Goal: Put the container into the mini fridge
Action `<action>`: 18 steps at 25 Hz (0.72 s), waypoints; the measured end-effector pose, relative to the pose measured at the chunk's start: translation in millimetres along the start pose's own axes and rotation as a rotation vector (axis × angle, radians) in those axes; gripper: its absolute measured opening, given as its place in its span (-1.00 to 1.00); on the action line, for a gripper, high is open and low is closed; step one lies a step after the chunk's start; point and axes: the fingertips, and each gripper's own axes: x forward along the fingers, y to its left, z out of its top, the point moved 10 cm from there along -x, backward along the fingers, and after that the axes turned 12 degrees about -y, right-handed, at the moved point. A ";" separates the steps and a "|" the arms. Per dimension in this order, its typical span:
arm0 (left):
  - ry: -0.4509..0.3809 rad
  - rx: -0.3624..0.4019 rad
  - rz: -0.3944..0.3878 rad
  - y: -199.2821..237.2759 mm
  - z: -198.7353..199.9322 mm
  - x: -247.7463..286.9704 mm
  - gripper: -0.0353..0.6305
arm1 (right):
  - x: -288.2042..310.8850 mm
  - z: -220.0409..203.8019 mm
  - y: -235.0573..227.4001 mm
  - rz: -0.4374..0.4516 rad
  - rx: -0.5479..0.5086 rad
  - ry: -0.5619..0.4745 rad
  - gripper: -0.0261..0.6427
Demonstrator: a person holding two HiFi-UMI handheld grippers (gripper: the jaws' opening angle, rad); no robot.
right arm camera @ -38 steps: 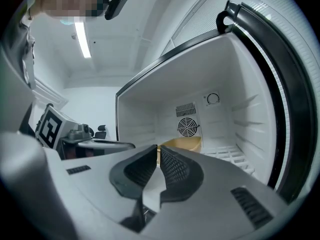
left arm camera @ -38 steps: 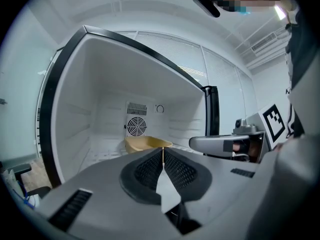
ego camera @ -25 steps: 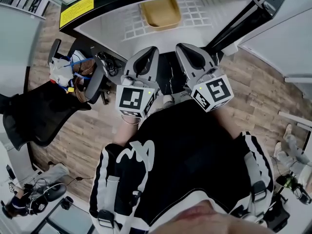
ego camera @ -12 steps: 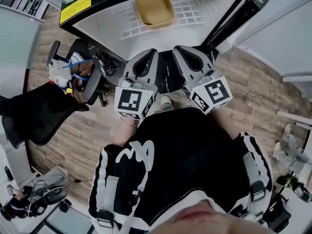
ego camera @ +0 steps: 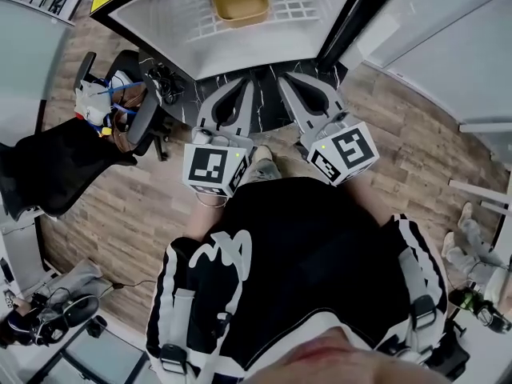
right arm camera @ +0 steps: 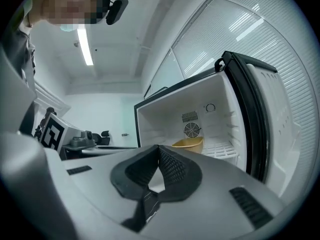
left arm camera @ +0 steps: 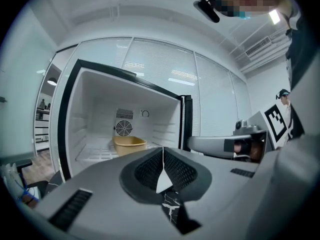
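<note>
My left gripper [left arm camera: 162,151] and right gripper [right arm camera: 159,149] were both clenched on nothing. The yellow container [left arm camera: 129,145] sat ahead of them on the shelf [left arm camera: 92,154] inside the fridge [left arm camera: 95,99], so I judged that only a level, straight retreat was needed. The open door [right arm camera: 260,124] had its edge ahead and right of my right gripper, with floor [ego camera: 400,158] below both for room.

I am wearing a black top [ego camera: 304,246] bearing a white graphic [ego camera: 220,250], white-striped sleeves [ego camera: 172,294] and buckled straps [ego camera: 172,357]. My left gripper [ego camera: 242,86] and right gripper [ego camera: 292,80] are showing grey shells, black ribbed pads [left arm camera: 180,169] and cubes [ego camera: 212,169] carrying black-and-white square markers.
</note>
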 end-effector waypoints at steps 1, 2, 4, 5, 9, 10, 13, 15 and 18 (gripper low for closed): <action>-0.002 0.000 0.005 -4.5 0.9 -4.0 -0.86 | -4.4 1.0 2.7 0.006 -0.001 0.001 -0.89; -0.005 0.000 0.010 -9.0 2.0 -7.9 -0.86 | -8.6 2.2 5.6 0.013 -0.002 0.002 -0.89; -0.012 -0.001 0.016 -17.8 4.7 -15.1 -0.86 | -16.1 5.3 11.2 0.025 -0.005 0.002 -0.89; -0.016 -0.002 0.019 -22.2 5.9 -18.7 -0.86 | -19.8 6.7 14.1 0.031 -0.007 0.002 -0.89; -0.027 -0.001 0.026 -39.6 8.0 -31.7 -0.86 | -36.9 9.6 23.1 0.041 -0.006 0.000 -0.89; -0.029 -0.001 0.028 -43.8 8.1 -35.1 -0.86 | -41.4 10.0 25.2 0.043 -0.006 0.000 -0.89; -0.035 0.001 0.034 -56.6 9.8 -46.1 -0.86 | -54.4 12.7 32.3 0.052 -0.006 -0.002 -0.89; -0.038 0.004 0.037 -64.7 11.2 -53.3 -0.86 | -63.1 14.7 37.6 0.058 -0.006 -0.004 -0.89; -0.039 0.005 0.038 -74.3 12.4 -62.8 -0.86 | -74.1 15.2 45.7 0.062 -0.004 -0.006 -0.89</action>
